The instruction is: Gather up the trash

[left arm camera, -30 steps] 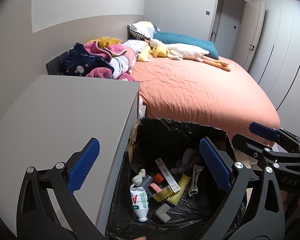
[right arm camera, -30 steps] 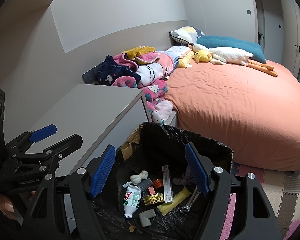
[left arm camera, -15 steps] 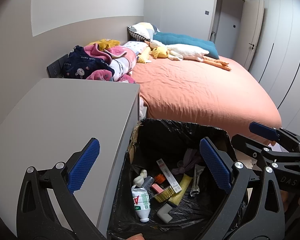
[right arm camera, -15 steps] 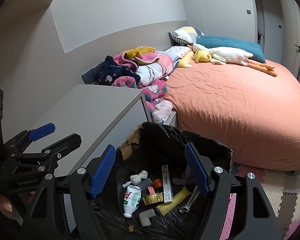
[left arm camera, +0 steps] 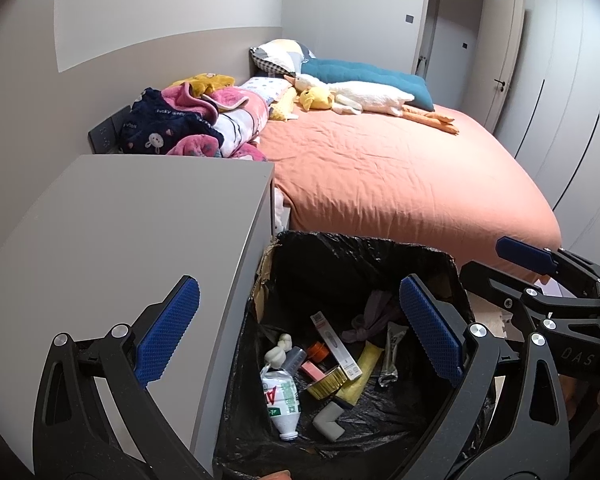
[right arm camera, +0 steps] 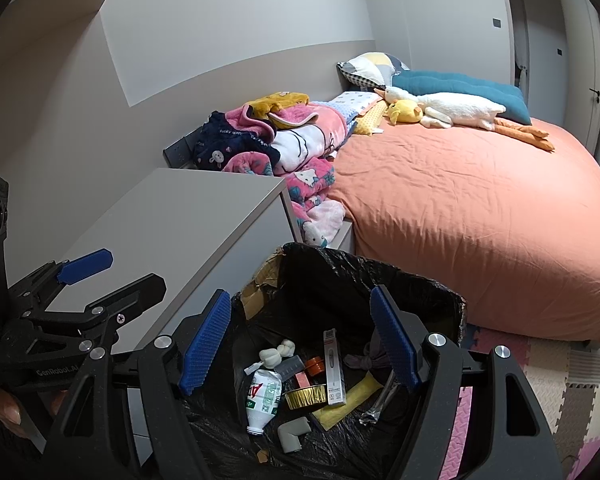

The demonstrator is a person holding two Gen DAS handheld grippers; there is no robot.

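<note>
A: Start with the biggest thing. The bed (left arm camera: 400,176) with its orange sheet fills the room, and beside it stands the grey worktop (left arm camera: 140,216). What does one view give that the other doesn't?

B: The right wrist view shows the foam floor mats (right arm camera: 556,380) beyond the bed's corner and more of the pink blanket (right arm camera: 312,184) drooping between worktop and bed. The left wrist view shows the wardrobe doors (left arm camera: 572,92) on the far wall instead.

A: And the trash?

B: It all lies in the bin (left arm camera: 340,248) lined with a black bag, just beside the worktop's front edge: a crushed plastic bottle (left arm camera: 283,404), a gold foil cup (left arm camera: 327,381), a long white box (left arm camera: 336,344), a yellow wrapper (left arm camera: 360,376), a grey elbow piece (left arm camera: 328,422).

A: The grippers?

B: The left hand-held gripper (left arm camera: 300,340) stands wide apart with nothing between its blue pads, poised above the bin's near rim. The right hand-held gripper (right arm camera: 300,344) is likewise spread wide and empty, over the bin's mouth. Neither touches anything.

A: Any change from a second ago?

B: Hardly. In the left view the scene sits a touch lower in the picture than a second ago; the right view matches it. The trash lies as it did.
</note>
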